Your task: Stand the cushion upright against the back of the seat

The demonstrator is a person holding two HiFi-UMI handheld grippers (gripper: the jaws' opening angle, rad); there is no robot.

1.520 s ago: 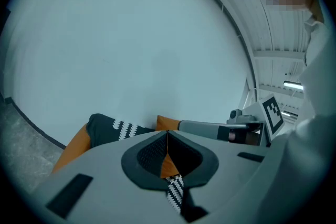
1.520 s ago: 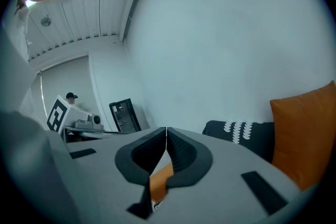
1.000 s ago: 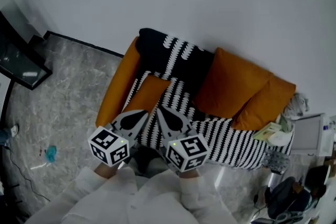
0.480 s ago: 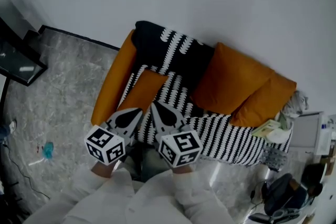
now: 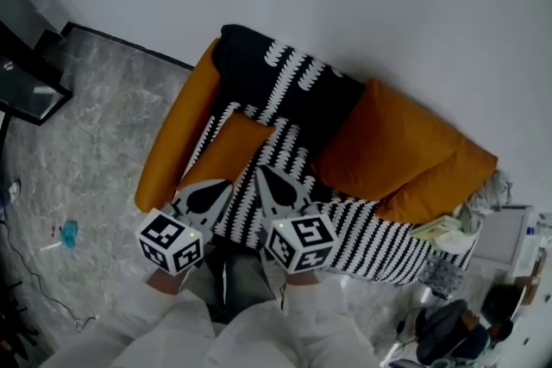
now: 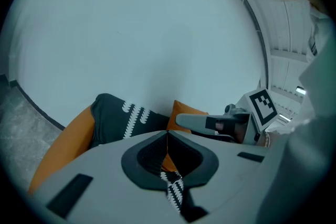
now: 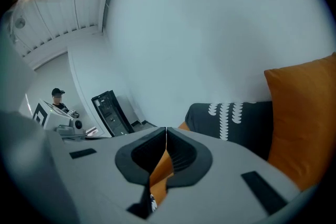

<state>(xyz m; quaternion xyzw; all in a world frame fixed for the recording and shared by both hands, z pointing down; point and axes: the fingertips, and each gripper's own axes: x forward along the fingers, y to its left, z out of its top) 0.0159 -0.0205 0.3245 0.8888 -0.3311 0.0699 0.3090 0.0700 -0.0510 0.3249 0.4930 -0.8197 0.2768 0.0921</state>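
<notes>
The cushion (image 5: 228, 152) lies flat on the sofa (image 5: 168, 155) seat, just beyond the left gripper (image 5: 222, 187) and right gripper (image 5: 264, 177) (both with jaws together, empty).

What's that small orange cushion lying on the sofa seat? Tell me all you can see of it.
The small orange cushion is a plain fabric rectangle. It lies flat, not upright, on the black-and-white striped throw covering the seat, beside the orange armrest and apart from the two bigger orange cushions leaning on the backrest. The left gripper and right gripper, both shut, are at its near end; contact is unclear.
</notes>
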